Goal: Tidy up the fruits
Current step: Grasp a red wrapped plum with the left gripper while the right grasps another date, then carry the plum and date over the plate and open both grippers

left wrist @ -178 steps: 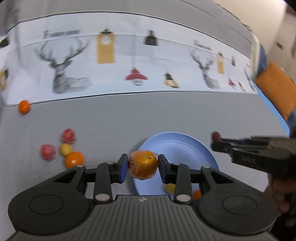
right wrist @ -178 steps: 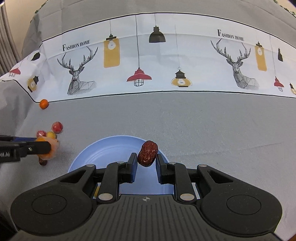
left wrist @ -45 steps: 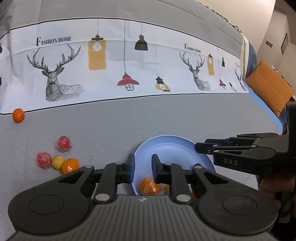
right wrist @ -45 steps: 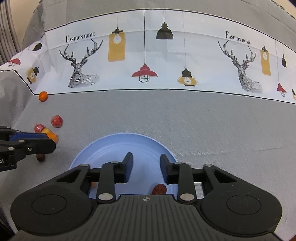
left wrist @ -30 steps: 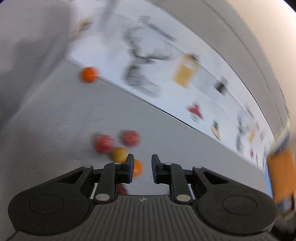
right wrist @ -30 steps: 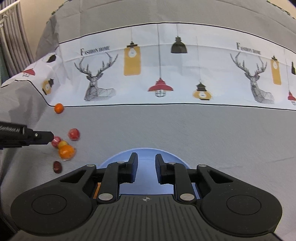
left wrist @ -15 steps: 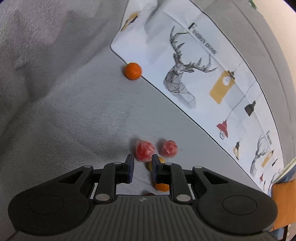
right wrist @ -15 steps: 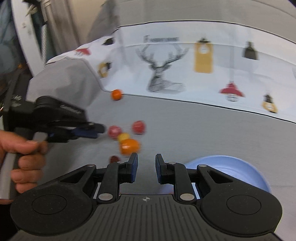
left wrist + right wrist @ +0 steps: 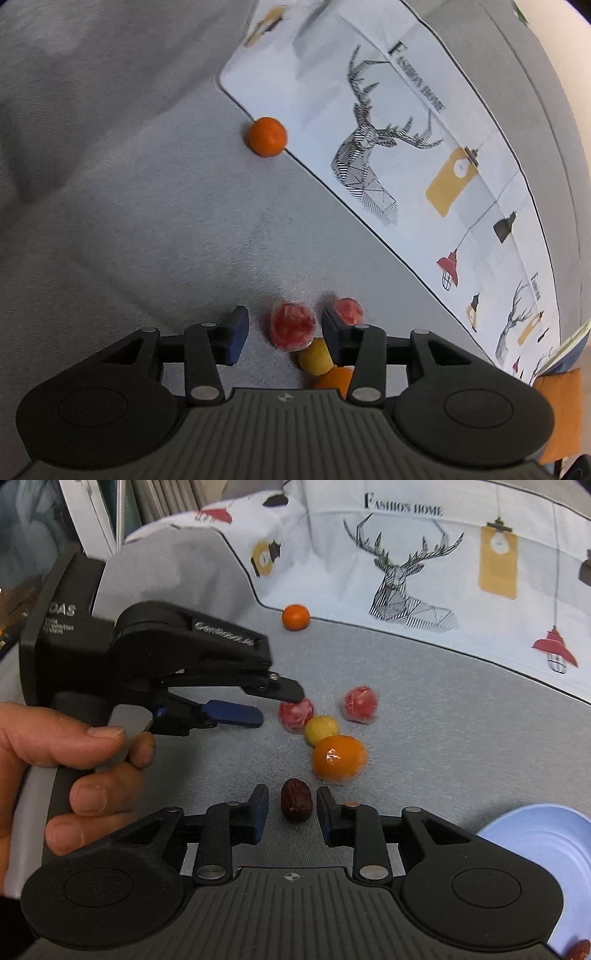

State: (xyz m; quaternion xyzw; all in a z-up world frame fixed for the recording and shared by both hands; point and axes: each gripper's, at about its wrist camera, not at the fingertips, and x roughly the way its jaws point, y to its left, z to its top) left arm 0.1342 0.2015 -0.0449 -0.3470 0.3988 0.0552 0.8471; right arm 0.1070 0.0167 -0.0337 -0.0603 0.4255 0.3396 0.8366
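L gripper [image 9: 282,330] opening w/ plastic-wrapped red round fruit [image 9: 291,330] btwn jaws, ungripped; R gripper [image 9: 290,810] opening astride dark-red wrinkled date [image 9: 296,800]. Pale-blue round plate [image 9: 535,834] holding some; six fruits remaining on bed.

Left view: from my left claw [image 9: 282,326], tilted steeply down, close over the grey cloth [image 9: 129,221].
Right view: from my right claw [image 9: 290,810], angled down from lower, close to the cloth, facing my left hand [image 9: 70,753].
Shared: wrapped red fruit [image 9: 291,326] [image 9: 296,710], yellow fruit [image 9: 314,357] [image 9: 321,730], far orange [image 9: 266,136] [image 9: 295,617], deer print [image 9: 373,155] [image 9: 406,579].
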